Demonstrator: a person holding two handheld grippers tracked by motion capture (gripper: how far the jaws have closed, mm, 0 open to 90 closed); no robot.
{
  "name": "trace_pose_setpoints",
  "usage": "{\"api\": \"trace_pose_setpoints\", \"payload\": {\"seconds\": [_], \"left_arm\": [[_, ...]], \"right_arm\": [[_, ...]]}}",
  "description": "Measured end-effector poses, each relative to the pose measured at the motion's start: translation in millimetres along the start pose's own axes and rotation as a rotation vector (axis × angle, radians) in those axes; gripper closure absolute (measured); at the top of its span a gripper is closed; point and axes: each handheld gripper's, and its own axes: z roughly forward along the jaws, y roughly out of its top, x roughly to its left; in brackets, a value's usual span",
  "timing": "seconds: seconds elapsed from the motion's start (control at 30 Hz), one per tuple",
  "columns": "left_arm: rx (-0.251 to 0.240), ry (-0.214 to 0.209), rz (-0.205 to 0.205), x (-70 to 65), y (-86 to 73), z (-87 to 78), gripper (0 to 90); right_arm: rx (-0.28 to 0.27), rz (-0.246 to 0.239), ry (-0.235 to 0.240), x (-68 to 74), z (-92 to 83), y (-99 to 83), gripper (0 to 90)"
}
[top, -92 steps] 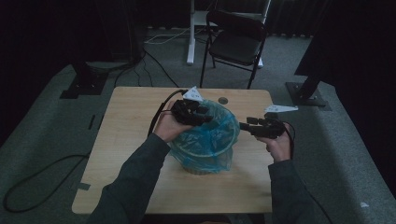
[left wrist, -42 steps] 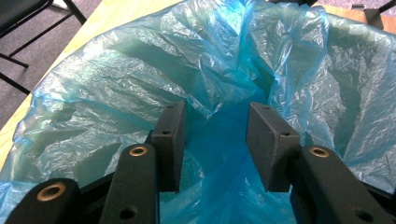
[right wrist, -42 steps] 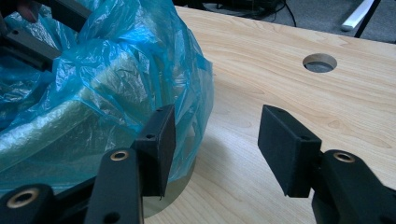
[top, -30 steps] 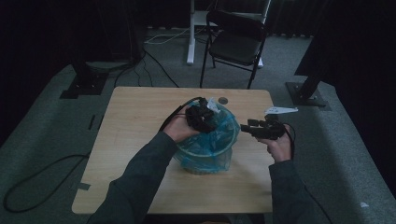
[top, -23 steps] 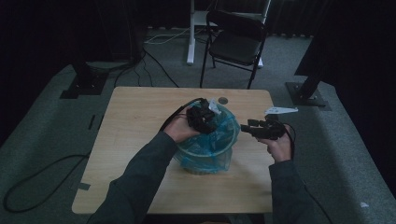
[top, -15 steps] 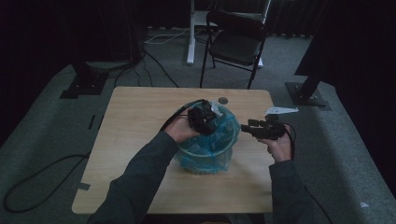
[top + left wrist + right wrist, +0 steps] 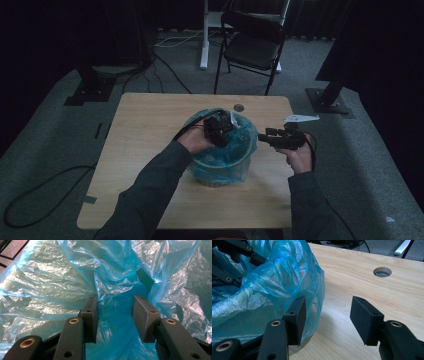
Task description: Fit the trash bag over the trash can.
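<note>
Since three seconds ago the left tongs [image 7: 114, 315] have moved from the bin's ten o'clock rim into the blue bin liner [image 7: 62, 277] — jaws apart, gripping nothing — while the right tongs [image 7: 325, 317], also open and empty, wait at three o'clock on the table [image 7: 362, 277], so seating the liner seems underway.

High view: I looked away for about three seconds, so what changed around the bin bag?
The left tongs moved from the bin's far-left rim inward over the blue bin bag, open. The right tongs stayed open beside the bin; table unchanged.

A bag-lined bin [image 7: 220, 160] stands on the table [image 7: 145, 135], just right of centre. The left gripper [image 7: 220, 131] reaches into the bin at 12 o'clock; the right gripper [image 7: 270, 139] sits at 3 o'clock, beside its rim. A chair [image 7: 252, 47] stands behind the table.
</note>
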Motion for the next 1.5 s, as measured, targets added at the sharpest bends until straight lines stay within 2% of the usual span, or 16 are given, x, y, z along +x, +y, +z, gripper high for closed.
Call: {"api": "trace_pose_setpoints", "payload": {"seconds": [0.47, 0.7, 0.9, 1.1, 1.33, 1.4, 1.5], "left_arm": [[0.062, 0.041, 0.031, -5.4, 1.7, 7.3, 56.8], [0.090, 0.044, 0.045, -7.1, 2.4, 10.8, 55.7], [0.091, 0.045, 0.049, -7.4, 2.4, 11.1, 55.6], [0.097, 0.048, 0.053, -8.4, 2.5, 12.1, 55.7], [0.098, 0.049, 0.054, -8.6, 2.6, 12.5, 55.7], [0.100, 0.051, 0.055, -8.6, 2.6, 12.7, 55.7], [0.102, 0.052, 0.057, -8.8, 2.6, 13.0, 55.7]], "right_arm": [[-0.001, -0.001, 0.000, -0.3, -0.4, -0.3, 45.8], [-0.003, -0.001, 0.001, -0.2, -0.8, -0.3, 45.8], [-0.027, -0.005, -0.001, 1.9, -4.5, 2.5, 46.2], [-0.063, -0.015, 0.011, 8.3, -9.6, 7.6, 51.9], [-0.145, -0.001, 0.067, 16.5, -16.7, 15.9, 55.2], [-0.173, 0.016, 0.100, 17.6, -17.3, 17.8, 55.1], [-0.175, 0.026, 0.134, 20.5, -13.5, 19.6, 55.2]]}}
